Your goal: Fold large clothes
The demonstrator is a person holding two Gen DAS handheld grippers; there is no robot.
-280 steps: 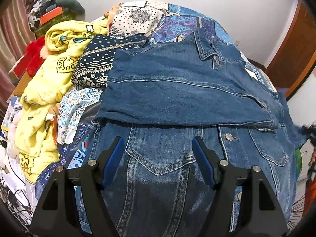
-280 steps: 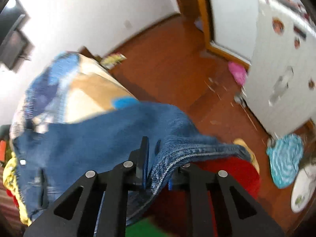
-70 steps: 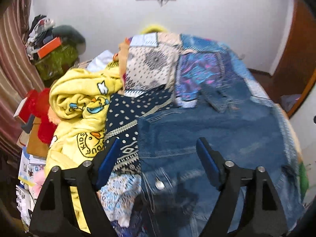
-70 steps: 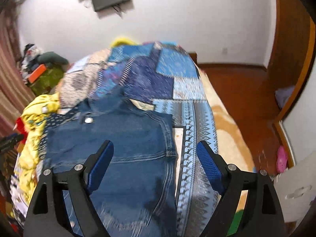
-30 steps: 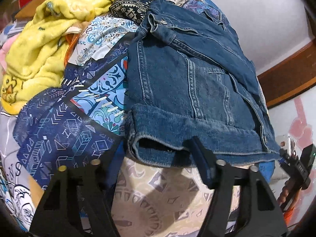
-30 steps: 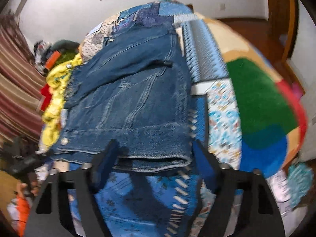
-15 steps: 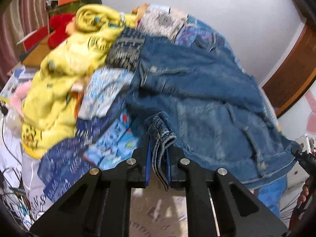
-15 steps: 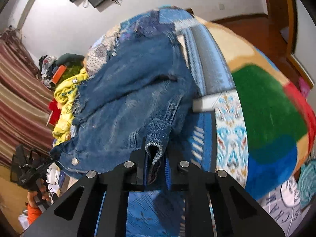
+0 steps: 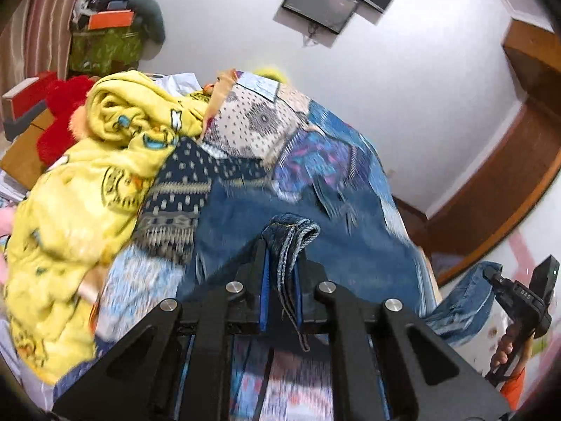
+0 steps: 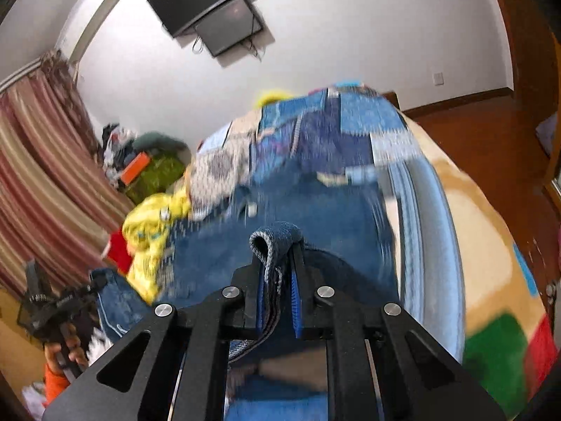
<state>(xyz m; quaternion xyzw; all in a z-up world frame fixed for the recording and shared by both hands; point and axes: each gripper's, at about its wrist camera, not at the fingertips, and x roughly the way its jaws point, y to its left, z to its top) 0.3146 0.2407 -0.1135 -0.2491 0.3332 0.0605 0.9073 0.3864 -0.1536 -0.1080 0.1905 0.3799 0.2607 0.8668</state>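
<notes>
Patchwork bedspread [image 9: 326, 147] carries the denim jacket [image 9: 350, 242] at twelve o'clock, its near hem pinched tight by left gripper [image 9: 280, 266] and right gripper [image 10: 277, 263], presumably to fold it over.

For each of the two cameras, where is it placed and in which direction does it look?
Left wrist: on the left gripper, looking up the bed; its jaws pinch the denim jacket; right gripper at right edge.
Right wrist: on the right gripper, same direction; left gripper at lower left.
Shared: jacket, yellow blanket, wall screen.
</notes>
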